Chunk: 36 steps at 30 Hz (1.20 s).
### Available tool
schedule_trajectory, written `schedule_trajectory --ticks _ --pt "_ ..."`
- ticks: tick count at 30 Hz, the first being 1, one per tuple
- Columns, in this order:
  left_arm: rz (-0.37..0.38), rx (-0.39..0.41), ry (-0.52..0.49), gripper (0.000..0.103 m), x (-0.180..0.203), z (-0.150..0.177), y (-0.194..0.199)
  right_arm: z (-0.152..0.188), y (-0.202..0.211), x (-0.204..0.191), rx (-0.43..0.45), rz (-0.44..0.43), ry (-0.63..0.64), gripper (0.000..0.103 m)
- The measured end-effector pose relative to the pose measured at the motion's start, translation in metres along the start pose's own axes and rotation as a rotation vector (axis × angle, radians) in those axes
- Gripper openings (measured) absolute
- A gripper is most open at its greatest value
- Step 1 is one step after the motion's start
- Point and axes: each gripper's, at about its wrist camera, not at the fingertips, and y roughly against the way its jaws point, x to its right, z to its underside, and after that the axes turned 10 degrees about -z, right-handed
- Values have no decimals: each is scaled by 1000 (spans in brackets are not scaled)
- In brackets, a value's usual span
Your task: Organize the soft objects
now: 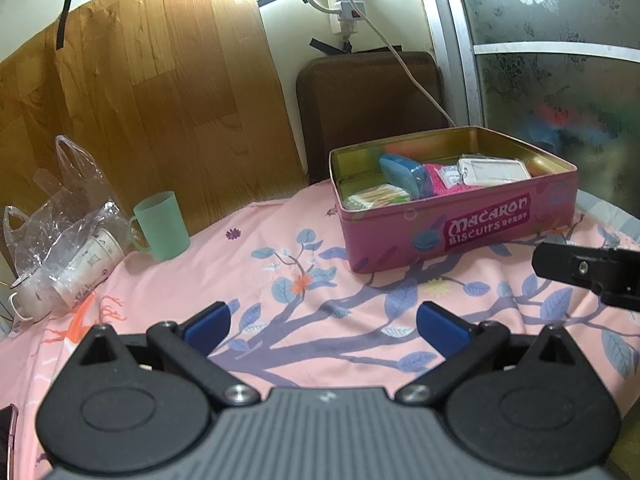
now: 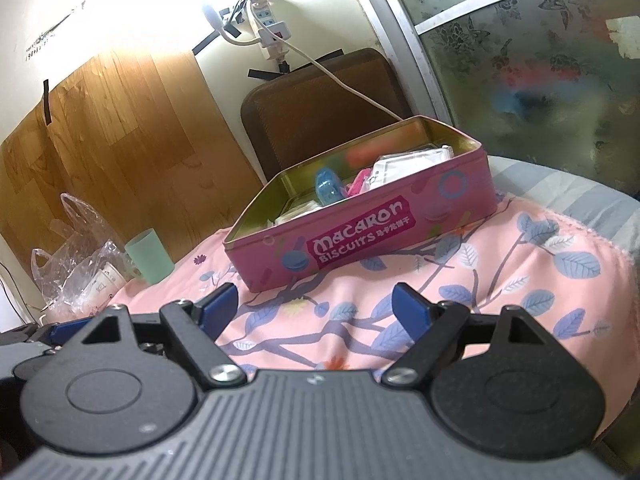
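Left wrist view looks along a pair of tongs, the left gripper [image 1: 324,318], whose blue fingertips [image 1: 210,320] are spread wide with nothing between them, hovering just above a pink flowered cloth [image 1: 280,272]. Ahead and to the right of these tongs sits a pink biscuit tin [image 1: 460,228], lid off, already holding the soft things: a blue pouch [image 1: 402,174], a pink knitted piece [image 1: 434,182], a white packet [image 1: 494,170] lying on top, and a pack of cotton swabs [image 1: 380,196] in the near corner. Ahead and to the left, near the wall, stand a green cup [image 1: 162,226] and a crumpled plastic bag [image 1: 60,216] with paper cups [image 1: 86,270] lying inside it. The tip of the other tool pokes in from the right edge, just short of the tin.

Right wrist view shows the right gripper [image 2: 316,306] likewise spread and empty, with the same tin straight ahead and close, its long printed side facing the tongs. The cloth directly in front of both tools carries no loose item.

Judging by this, the sorting looks largely done: the soft pieces are gathered in the tin so that they stay together, and both tongs are held open and low, ready either to pull away or to reach for whatever remains.
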Motion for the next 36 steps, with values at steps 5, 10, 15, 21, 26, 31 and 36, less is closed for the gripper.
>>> schedule_trajectory --ticks 5,10,15,21,26,31,36 --pt "-33 31 -6 103 -1 -1 4 0 1 -1 0 -1 2 87" --pt "-50 52 8 103 -5 -4 8 0 1 -2 2 0 2 87" --pt "-51 85 45 103 -12 -6 13 0 1 -1 0 -2 2 87" --pt "-58 134 68 103 -17 -9 23 0 1 -1 -1 -2 3 87" --pt "-77 148 60 103 -16 -9 27 0 1 -2 -2 0 2 87" --pt "-70 132 64 103 -17 -7 26 0 1 -2 -2 0 1 87" --pt "-62 120 45 103 -15 -5 25 1 0 -3 -5 1 1 87"
